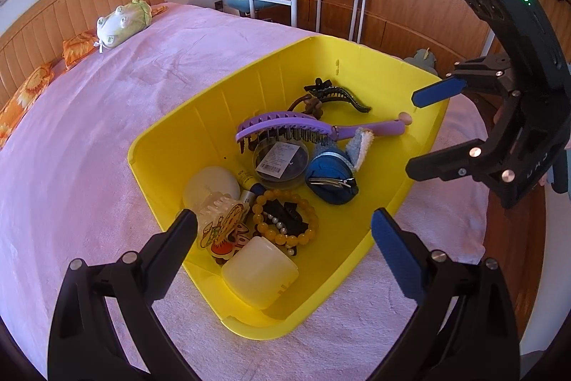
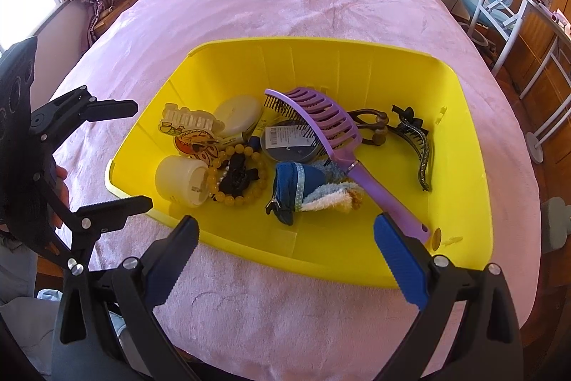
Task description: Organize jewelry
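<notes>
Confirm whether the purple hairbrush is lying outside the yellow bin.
No, the purple hairbrush lies inside the yellow bin, resting across the other items.

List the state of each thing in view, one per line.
Left tongs: open, empty.
Right tongs: open, empty.
Yellow bin: uncovered, on the bed.
Purple hairbrush: bristles down, atop the round tin.
Blue pouch: closed.
Amber bead bracelet: lying flat.

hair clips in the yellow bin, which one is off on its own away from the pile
The black claw clip, long, curved and dark, lies alone by the bin's wall past the purple brush. The cream claw clip sits at the opposite side, crowded among the jars and beads.
</notes>
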`<state>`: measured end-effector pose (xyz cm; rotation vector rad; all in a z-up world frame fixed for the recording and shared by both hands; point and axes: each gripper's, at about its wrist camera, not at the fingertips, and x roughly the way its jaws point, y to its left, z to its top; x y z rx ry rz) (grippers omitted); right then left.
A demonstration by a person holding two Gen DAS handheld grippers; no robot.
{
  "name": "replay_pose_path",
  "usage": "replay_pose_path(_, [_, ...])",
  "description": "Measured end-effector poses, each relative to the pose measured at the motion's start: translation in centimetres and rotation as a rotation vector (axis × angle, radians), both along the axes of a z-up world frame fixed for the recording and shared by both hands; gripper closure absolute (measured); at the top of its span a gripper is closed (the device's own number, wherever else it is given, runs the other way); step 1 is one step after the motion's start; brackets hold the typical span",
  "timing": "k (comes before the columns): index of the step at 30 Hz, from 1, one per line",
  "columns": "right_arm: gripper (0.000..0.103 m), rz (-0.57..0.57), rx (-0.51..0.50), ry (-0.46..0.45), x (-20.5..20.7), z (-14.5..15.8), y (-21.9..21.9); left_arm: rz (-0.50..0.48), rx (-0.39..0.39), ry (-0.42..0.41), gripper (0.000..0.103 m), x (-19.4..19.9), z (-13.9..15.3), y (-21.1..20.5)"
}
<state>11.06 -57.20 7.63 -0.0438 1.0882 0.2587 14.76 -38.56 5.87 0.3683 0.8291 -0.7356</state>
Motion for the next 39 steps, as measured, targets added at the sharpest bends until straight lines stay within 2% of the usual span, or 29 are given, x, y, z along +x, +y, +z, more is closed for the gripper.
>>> replay_pose_path(39, [0.004,-0.009,0.015,0.010,0.12,-0.42,0.07,0.001,0.005,0.007,0.008,0.09,-0.43,-0.31])
